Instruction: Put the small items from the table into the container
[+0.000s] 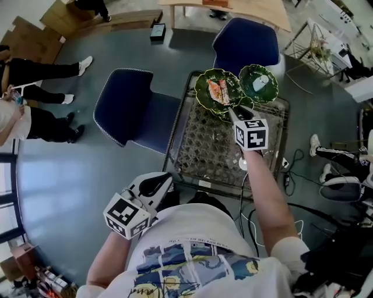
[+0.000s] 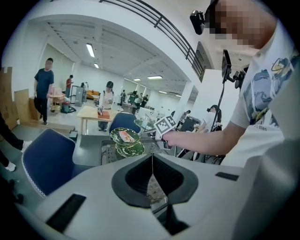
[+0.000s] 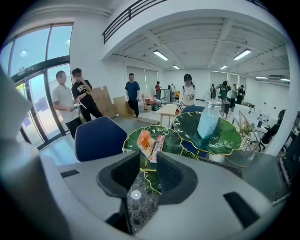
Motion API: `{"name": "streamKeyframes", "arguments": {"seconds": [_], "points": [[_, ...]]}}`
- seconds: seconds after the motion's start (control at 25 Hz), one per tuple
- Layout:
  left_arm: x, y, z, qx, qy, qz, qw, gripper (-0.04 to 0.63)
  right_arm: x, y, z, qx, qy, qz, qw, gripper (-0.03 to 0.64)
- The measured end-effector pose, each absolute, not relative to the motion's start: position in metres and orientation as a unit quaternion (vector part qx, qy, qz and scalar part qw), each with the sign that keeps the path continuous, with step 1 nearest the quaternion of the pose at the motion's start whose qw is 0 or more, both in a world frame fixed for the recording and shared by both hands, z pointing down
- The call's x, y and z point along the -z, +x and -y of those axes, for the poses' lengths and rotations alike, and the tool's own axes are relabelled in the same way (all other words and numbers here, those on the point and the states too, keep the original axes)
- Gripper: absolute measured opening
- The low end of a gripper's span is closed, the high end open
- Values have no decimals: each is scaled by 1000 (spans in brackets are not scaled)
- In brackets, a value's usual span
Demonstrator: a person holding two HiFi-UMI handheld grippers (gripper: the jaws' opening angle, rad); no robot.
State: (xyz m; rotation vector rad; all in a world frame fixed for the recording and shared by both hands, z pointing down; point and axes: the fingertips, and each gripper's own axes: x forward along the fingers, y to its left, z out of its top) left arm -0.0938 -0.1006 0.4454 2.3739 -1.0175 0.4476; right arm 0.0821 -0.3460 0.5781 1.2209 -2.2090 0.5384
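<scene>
A green leaf-shaped dish (image 1: 203,88) (image 3: 130,138) on a tiered stand at the far end of the mesh table (image 1: 195,148) holds orange and pink snack packets (image 1: 218,91) (image 3: 151,143). The leaf dish beside it (image 1: 269,87) carries a clear bottle (image 3: 208,119). My right gripper (image 1: 232,111) (image 3: 149,158) hangs just before the stand, over a small lower leaf (image 3: 153,182), open, with nothing between its jaws. A small white round thing (image 1: 243,164) (image 3: 135,194) lies on the mesh below it. My left gripper (image 1: 168,177) (image 2: 151,157) is held back at the table's near left corner, shut and empty.
Two blue chairs (image 1: 131,107) (image 1: 245,38) stand left of the table and behind it. People stand or sit at the left (image 1: 35,70). Cables (image 1: 291,169) trail on the floor to the right. A wooden table (image 1: 233,9) is further back.
</scene>
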Motion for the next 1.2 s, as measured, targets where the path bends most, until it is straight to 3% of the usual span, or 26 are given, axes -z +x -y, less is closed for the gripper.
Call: {"name": "streamKeyframes", "arguments": {"seconds": [0.36,0.6,0.84,1.2], "points": [[-464,-21,80,-173,888,332,266,9,-596,122,227,-195,397,850,286,112],[-451,1,49,-188,913,275,234,11,-604,117,120,-203,358,856,313,111],[-432,-15,11,-177,934,240,196,9,-569,87,40,-169,345,868,315,110],[-431,-81,-87,-181,933,228,211,9,-537,19,-71,-157,348,872,307,84]]}}
